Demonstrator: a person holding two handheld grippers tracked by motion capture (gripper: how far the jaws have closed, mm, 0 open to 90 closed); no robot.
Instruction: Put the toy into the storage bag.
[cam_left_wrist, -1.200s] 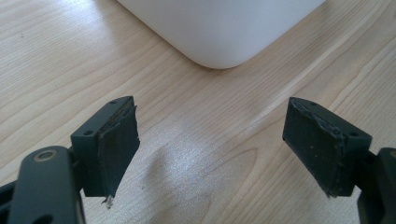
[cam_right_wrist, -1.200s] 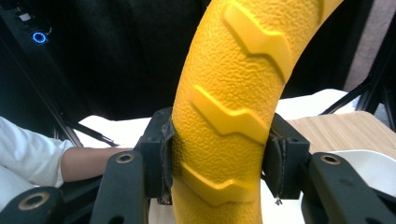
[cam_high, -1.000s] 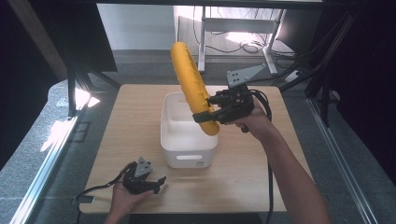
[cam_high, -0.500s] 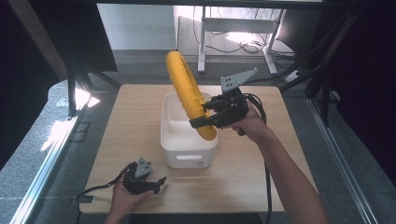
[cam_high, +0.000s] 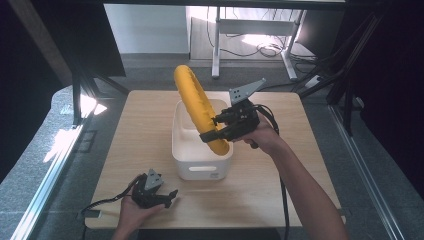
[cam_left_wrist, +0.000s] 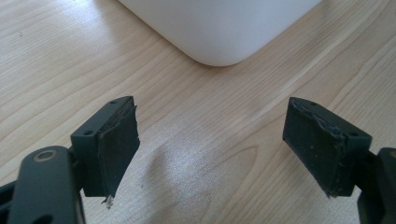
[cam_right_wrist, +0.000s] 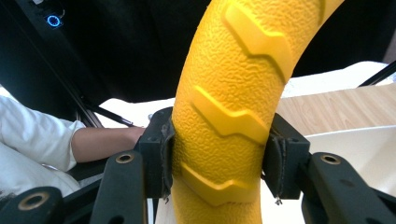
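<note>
High view: right gripper (cam_high: 216, 131) clamps yellow ring (cam_high: 197, 112), lower end hidden behind white bin (cam_high: 200, 167) wall; left gripper (cam_high: 167, 196) open, empty.

Your bin (cam_high: 202, 167) sits mid-table (cam_high: 140, 130), and the yellow ring (cam_high: 197, 107) tilts up out of it, blocking much of its opening — only the far-left corner stays free. Wide bare wood runs left, right and in front of the bin. Your left gripper (cam_high: 167, 195) rests near the front edge, just beside the bin's corner.
</note>
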